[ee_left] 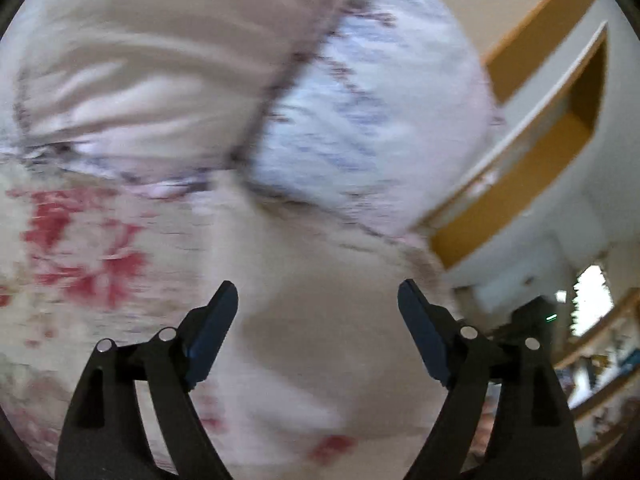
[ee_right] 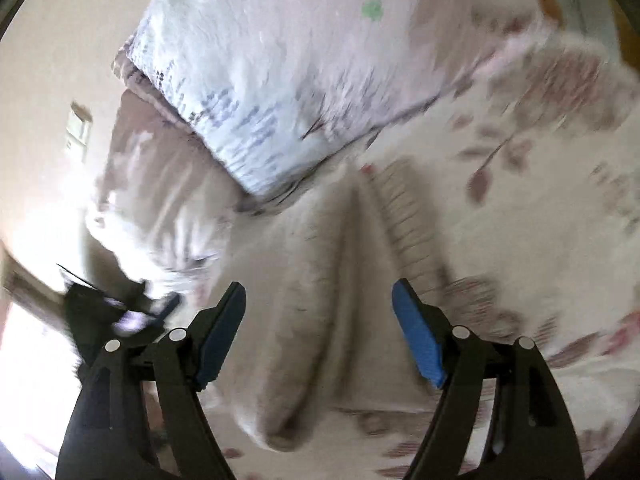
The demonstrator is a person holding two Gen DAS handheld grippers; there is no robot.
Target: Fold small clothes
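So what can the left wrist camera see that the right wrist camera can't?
Only the left wrist view shows the wooden shelf on the wall and the red flower print on the bedcover. Only the right wrist view shows a pale ribbed garment lying ahead of the right gripper, and a small green mark on the pillow. Both show the white pillow and open fingers holding nothing; the left gripper is over plain fabric. Both pictures are blurred.

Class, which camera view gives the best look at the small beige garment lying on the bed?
The right wrist view: the beige garment shows its folds and ribbed edge between the open right gripper. The left wrist view shows only a blurred plain patch of it.
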